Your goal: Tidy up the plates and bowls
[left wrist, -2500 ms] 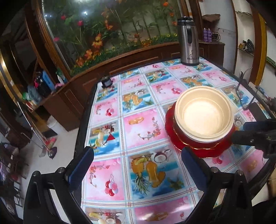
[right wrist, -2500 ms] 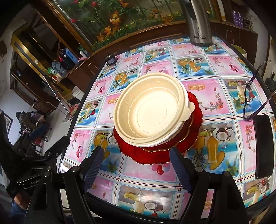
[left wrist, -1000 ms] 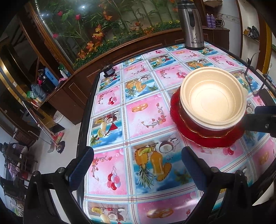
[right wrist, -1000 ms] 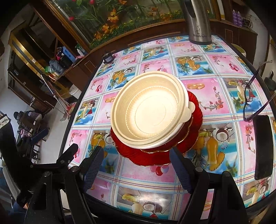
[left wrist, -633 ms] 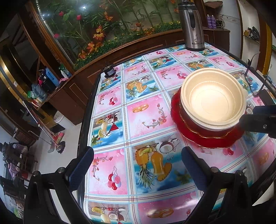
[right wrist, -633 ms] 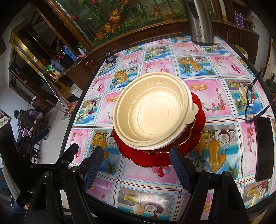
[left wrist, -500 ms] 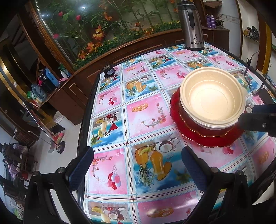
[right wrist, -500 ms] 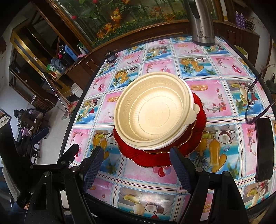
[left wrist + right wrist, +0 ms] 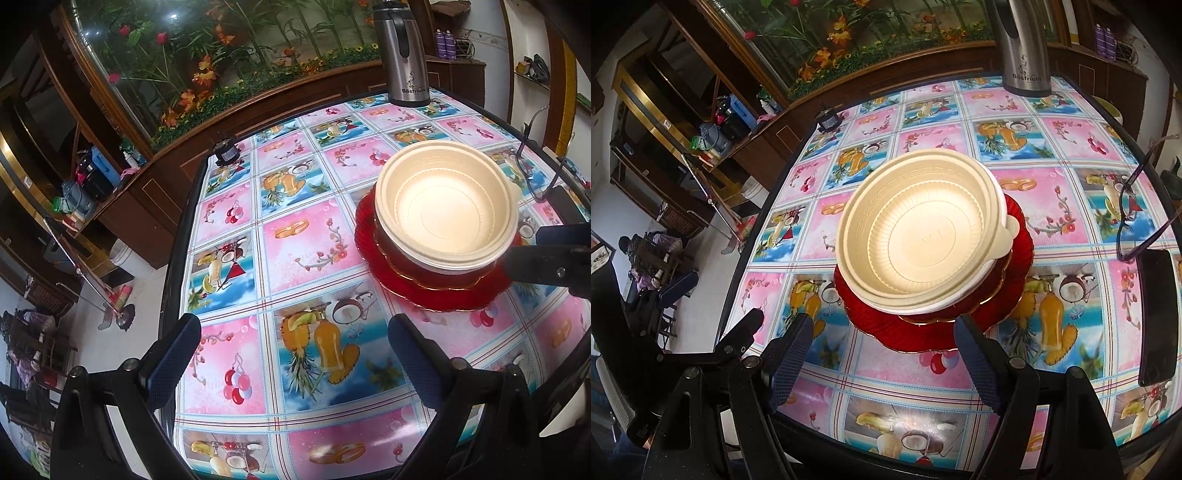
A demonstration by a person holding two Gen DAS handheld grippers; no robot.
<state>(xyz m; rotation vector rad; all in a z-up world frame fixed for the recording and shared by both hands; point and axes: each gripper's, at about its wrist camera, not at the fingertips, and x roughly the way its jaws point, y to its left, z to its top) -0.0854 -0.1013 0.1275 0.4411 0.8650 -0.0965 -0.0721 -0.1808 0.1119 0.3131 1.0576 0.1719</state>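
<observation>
Left wrist view: since the earliest picture the stack of cream bowls [image 9: 445,210] on the red plate [image 9: 428,291] has shifted from right of centre, low in the frame, toward the upper right. More of the desk [image 9: 295,240] near edge and the floor at lower left now shows. The kettle [image 9: 400,55] has moved up to the top edge.

The right tongs [image 9: 554,254], at the right edge, now overlap the plate's right rim.

Right wrist view: the left tongs [image 9: 738,339] have moved from far lower left inward, just beside the right tongs' own left finger.
</observation>
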